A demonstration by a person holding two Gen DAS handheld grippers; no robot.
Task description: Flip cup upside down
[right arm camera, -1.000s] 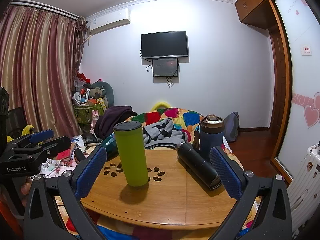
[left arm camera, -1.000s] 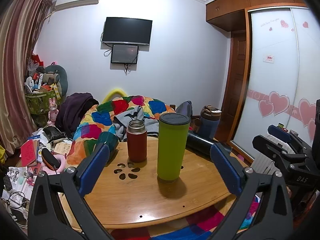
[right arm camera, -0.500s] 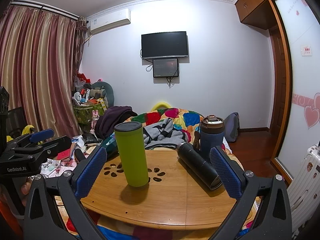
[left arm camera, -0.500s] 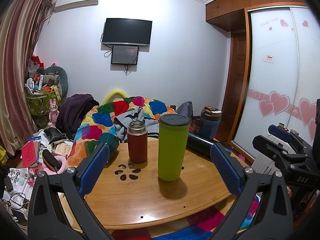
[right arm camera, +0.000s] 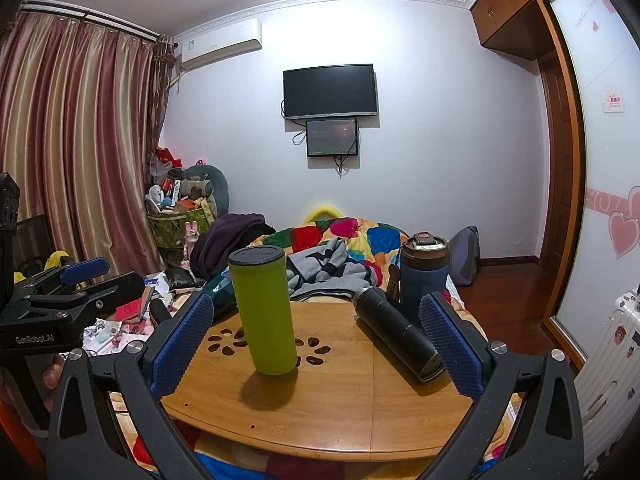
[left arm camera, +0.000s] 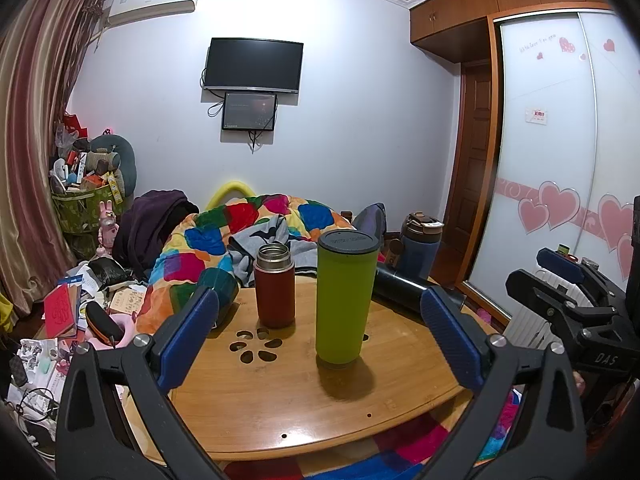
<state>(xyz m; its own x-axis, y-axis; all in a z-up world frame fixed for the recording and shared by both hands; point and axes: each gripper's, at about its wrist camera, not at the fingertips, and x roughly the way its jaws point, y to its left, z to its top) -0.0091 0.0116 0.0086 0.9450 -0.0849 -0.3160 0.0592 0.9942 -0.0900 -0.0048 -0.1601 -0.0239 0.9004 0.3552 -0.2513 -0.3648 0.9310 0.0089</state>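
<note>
Both tools wide apart, unmoved; green cup upright.

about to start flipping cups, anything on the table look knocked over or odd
Yes: the black flask lies on its side on the round table, beside the upright blue mug. A teal cup also lies tipped at the far left edge. The green tumbler and red flask stand upright.

A round wooden table with flower-shaped cutouts carries an upright green cup, an upright red flask, a black bottle lying on its side, a teal cup lying at the far-left edge and a standing blue tumbler.
</note>
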